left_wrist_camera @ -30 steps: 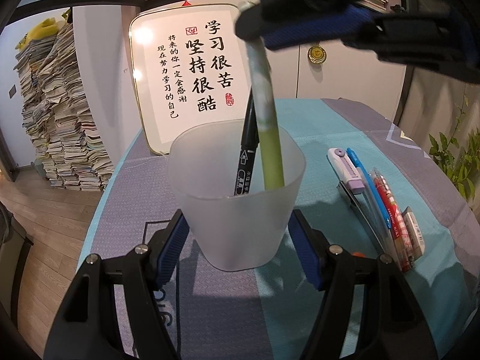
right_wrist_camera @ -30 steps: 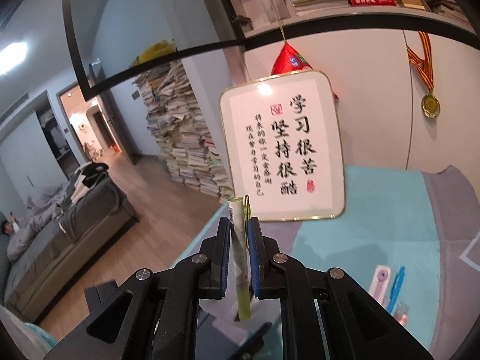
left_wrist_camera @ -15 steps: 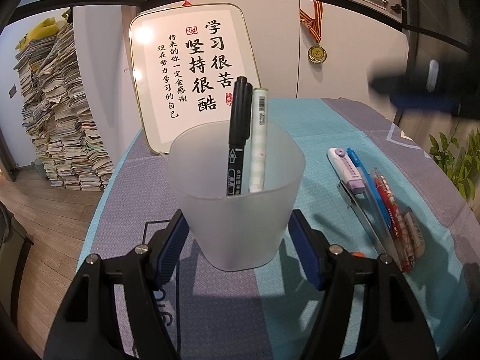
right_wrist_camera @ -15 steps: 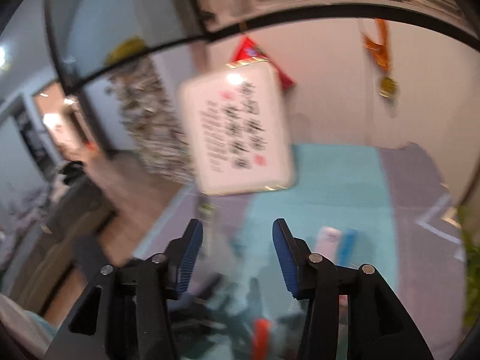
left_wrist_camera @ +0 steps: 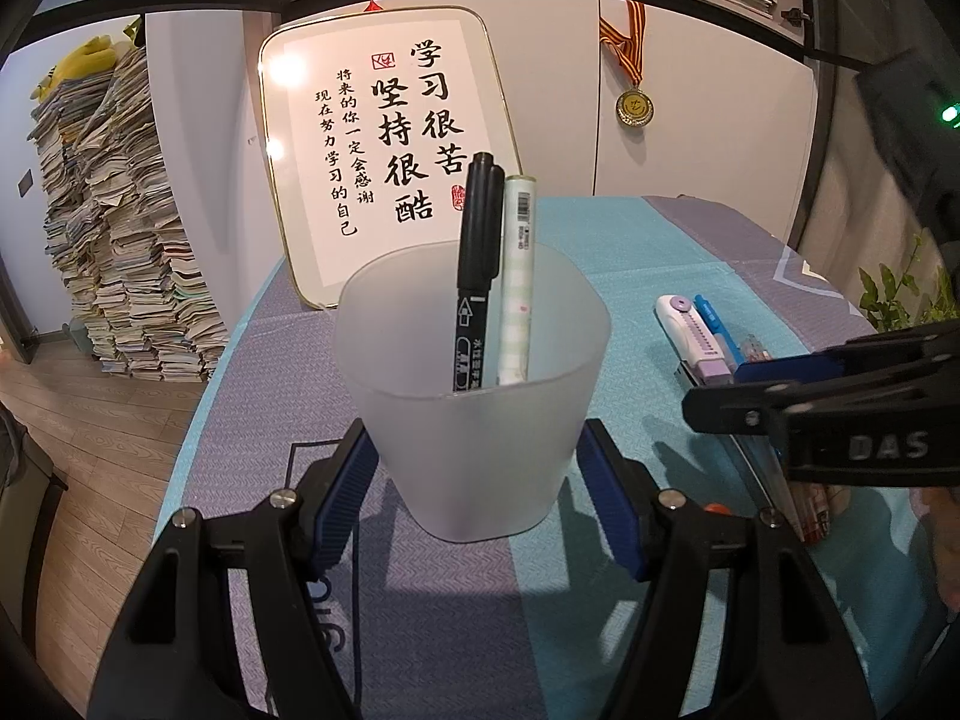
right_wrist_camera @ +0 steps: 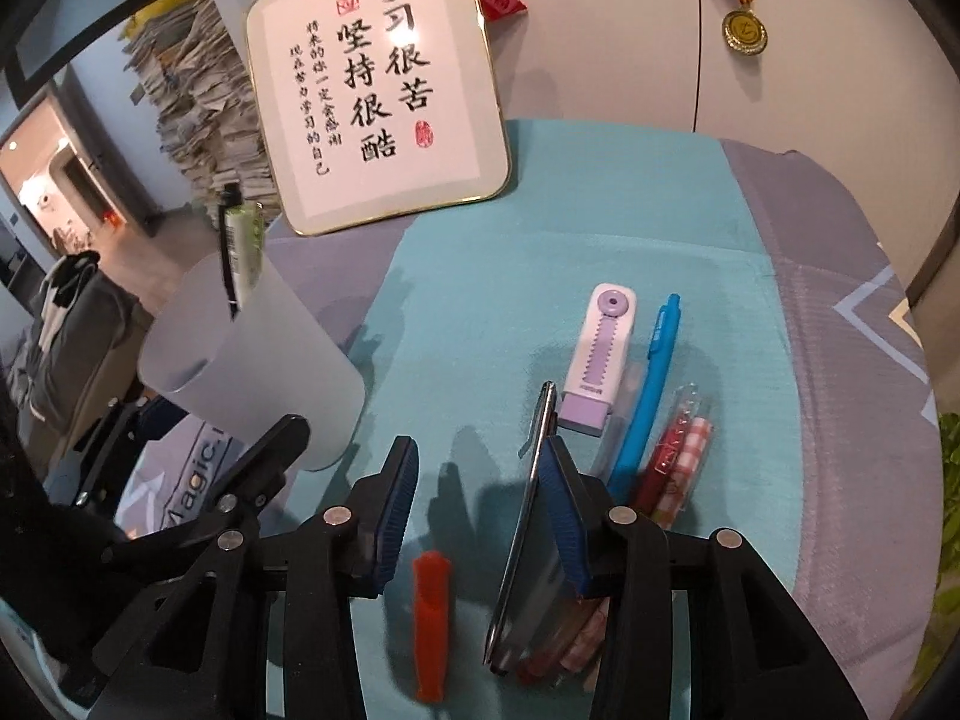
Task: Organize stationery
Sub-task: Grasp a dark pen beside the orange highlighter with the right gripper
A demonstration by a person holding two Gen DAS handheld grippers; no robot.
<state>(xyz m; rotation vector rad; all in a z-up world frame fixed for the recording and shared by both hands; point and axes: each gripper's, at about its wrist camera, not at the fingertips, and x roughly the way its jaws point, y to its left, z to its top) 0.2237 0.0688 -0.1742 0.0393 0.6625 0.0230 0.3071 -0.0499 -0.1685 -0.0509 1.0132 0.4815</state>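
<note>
A frosted plastic cup [left_wrist_camera: 474, 396] stands on the table between the fingers of my left gripper [left_wrist_camera: 480, 480], which hold its base. A black marker [left_wrist_camera: 477, 264] and a pale green pen [left_wrist_camera: 517, 276] stand in it. My right gripper [right_wrist_camera: 480, 510] is open and empty, low over a row of stationery: a dark metal-clipped pen [right_wrist_camera: 528, 516], a white-purple utility knife [right_wrist_camera: 600, 348], a blue pen [right_wrist_camera: 648, 384], red patterned pens [right_wrist_camera: 678, 456] and a small red piece [right_wrist_camera: 429, 618]. The cup also shows in the right wrist view [right_wrist_camera: 252, 372].
A framed calligraphy board [left_wrist_camera: 384, 144] leans on the white cabinet behind the cup. A medal [left_wrist_camera: 635, 102] hangs on the cabinet. Stacks of paper [left_wrist_camera: 120, 228] stand on the floor left of the table. A plant [left_wrist_camera: 900, 294] is at the right edge.
My right gripper let go of the pale green pen into the cup, opened, and moved right and down to the row of stationery. The left gripper and cup stayed put.
</note>
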